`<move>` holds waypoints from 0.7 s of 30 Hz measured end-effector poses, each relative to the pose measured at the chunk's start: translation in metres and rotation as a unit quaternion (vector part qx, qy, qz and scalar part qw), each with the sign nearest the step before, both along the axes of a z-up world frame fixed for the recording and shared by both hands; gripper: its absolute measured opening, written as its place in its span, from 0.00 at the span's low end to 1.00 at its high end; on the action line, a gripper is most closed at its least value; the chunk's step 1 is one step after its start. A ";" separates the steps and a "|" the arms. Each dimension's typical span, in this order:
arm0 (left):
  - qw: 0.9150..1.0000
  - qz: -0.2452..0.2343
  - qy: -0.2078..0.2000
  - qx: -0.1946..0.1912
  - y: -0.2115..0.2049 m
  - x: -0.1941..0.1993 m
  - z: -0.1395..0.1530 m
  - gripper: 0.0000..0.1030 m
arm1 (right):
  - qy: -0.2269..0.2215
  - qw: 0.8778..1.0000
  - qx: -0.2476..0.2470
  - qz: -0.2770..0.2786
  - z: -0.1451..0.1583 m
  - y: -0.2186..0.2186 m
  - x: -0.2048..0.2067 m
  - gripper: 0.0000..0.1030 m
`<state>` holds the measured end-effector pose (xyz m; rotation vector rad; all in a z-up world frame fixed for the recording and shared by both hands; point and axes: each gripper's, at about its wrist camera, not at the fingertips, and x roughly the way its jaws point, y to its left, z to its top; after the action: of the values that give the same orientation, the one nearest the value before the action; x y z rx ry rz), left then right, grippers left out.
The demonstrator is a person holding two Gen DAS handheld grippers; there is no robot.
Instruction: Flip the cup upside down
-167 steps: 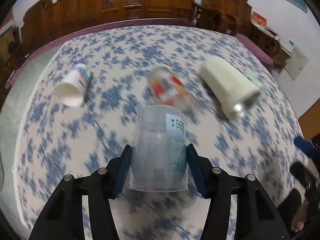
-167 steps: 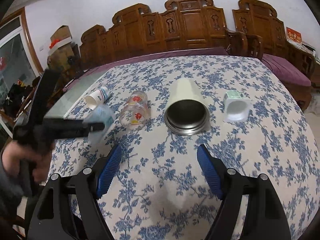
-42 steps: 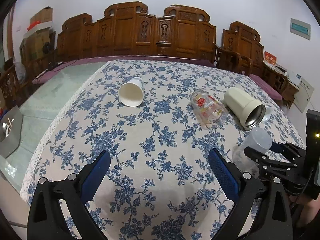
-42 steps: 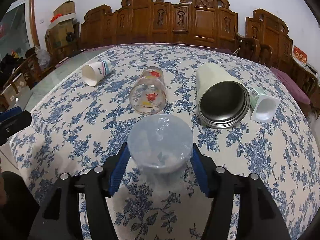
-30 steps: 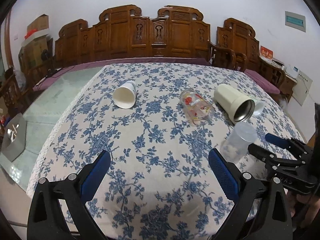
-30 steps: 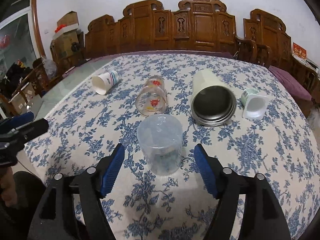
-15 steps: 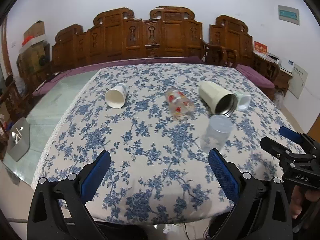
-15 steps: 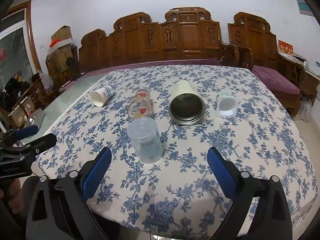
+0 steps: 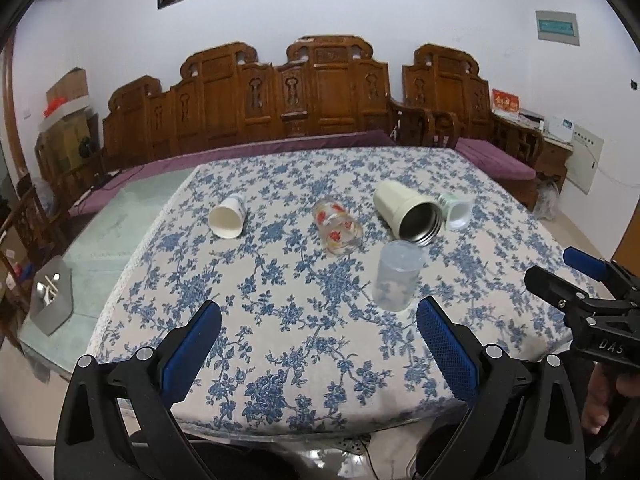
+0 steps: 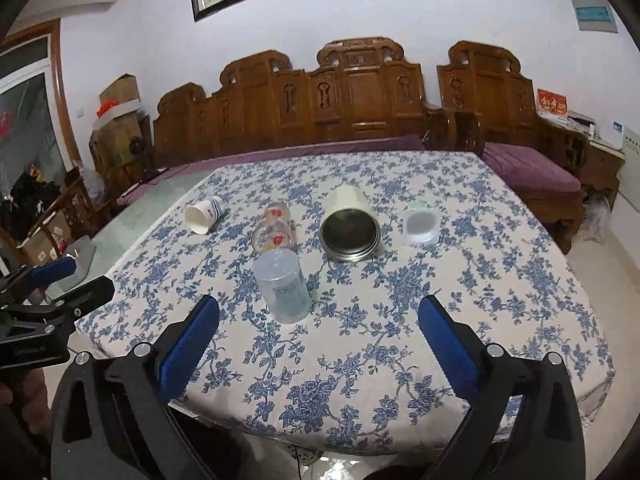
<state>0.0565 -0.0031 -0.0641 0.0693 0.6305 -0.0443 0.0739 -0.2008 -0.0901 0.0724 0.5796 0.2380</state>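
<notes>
A clear plastic cup (image 9: 396, 276) stands upside down, mouth on the flowered tablecloth (image 9: 280, 320), near the table's front; it also shows in the right wrist view (image 10: 283, 286). My left gripper (image 9: 318, 340) is open and empty, held back over the table's front edge. My right gripper (image 10: 318, 340) is open and empty, also back from the cup. Each gripper appears at the edge of the other's view: the right one (image 9: 580, 280) and the left one (image 10: 56, 284).
Behind the clear cup several cups lie on their sides: a paper cup (image 9: 229, 218), a printed glass (image 9: 338, 229), a cream steel tumbler (image 9: 408, 214) and a small white-green cup (image 9: 456, 211). Carved wooden benches (image 9: 320, 96) stand beyond the table.
My right gripper let go of the clear cup, which now stands upside down. Both grippers have drawn back from the table and opened wide.
</notes>
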 end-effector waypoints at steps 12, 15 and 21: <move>0.998 0.003 -0.064 -0.004 -0.002 -0.040 0.054 0.92 | -0.089 0.996 -0.003 -0.010 0.063 -0.002 -0.049 0.97; 0.997 0.009 -0.081 -0.002 -0.001 -0.050 0.065 0.92 | -0.112 0.994 -0.007 -0.014 0.078 -0.001 -0.062 0.97; 0.995 0.011 -0.095 -0.006 -0.001 -0.061 0.075 0.92 | -0.126 0.992 -0.008 -0.015 0.090 -0.002 -0.072 0.97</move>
<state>-0.0045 -0.0039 0.0112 0.0540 0.4413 -0.0206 0.0017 -0.2024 0.0002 0.0348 0.3286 0.2098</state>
